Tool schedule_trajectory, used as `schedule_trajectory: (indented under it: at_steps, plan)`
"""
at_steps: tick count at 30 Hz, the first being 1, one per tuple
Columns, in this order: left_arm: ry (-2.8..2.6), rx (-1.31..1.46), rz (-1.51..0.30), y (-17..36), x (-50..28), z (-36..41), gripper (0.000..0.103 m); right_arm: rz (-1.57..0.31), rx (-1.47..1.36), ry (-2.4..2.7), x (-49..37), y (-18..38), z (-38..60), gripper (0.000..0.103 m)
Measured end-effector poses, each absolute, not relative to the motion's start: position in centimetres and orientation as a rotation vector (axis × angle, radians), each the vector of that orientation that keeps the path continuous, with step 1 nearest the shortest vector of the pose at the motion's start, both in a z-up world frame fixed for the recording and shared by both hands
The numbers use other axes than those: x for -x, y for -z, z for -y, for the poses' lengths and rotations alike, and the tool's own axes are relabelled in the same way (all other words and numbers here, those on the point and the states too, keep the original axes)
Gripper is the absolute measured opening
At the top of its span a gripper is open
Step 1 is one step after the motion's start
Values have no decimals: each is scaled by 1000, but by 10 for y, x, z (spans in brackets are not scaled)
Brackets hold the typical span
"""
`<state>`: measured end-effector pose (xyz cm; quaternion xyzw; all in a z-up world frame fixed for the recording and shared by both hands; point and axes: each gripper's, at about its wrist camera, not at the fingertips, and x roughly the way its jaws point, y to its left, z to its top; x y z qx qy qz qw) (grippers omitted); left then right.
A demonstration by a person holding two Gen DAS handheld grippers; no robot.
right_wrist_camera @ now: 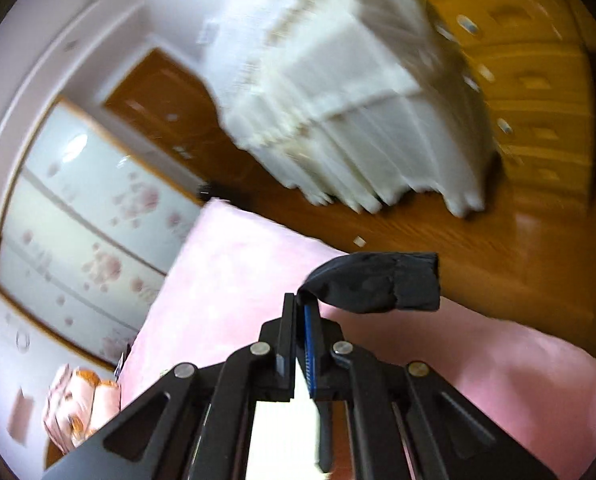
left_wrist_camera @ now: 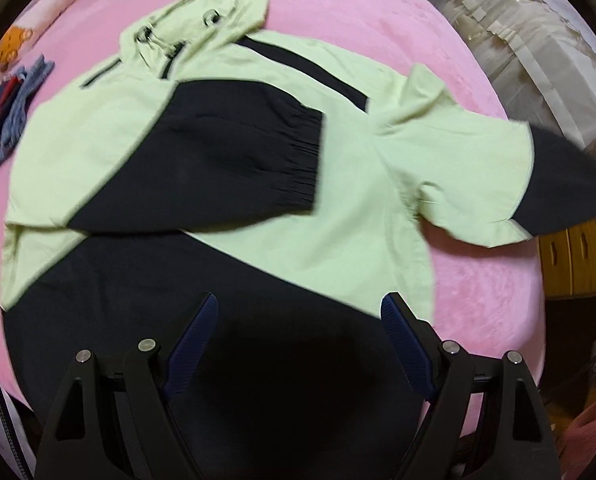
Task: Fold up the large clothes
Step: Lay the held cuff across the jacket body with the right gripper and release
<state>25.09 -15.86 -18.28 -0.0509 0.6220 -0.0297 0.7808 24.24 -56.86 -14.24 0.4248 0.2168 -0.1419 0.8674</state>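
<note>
The left gripper [left_wrist_camera: 298, 312] hung open over the jacket's [left_wrist_camera: 226, 152] dark hem. The jacket lay spread mid-bed [left_wrist_camera: 478, 300], one sleeve folded across its chest. The right gripper [right_wrist_camera: 303, 300] was clamped on the other cuff [right_wrist_camera: 378, 282], lifted off the bed's edge.

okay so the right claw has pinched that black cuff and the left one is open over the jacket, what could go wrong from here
1. The right claw pinches only a thin edge of the black cuff; a hard pull could slip it free.
2. The folded sleeve lies loosely across the jacket; dragging the second sleeve over may shift it.
3. The left claw, open above the black hem, pins nothing, so the jacket could slide on the pink blanket.
</note>
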Motion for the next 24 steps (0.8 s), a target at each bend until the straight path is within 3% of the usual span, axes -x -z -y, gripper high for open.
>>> schedule_trajectory:
  at_steps: [6,11,16,24]
  plan:
    - [93,70,-1294,164,-252,91,82,-382,-625,141,-265,77,460,3]
    - [81,98,-1268,153,-257,22,82,-444,-436,22,-284,77,348,3]
    - [44,112,-1256,157,-264,-32,82,-595,-223,-52,-301,123,233,3]
    - [44,132,-1294,177,-270,-69,82,-969,-168,-145,-307,232,164,5]
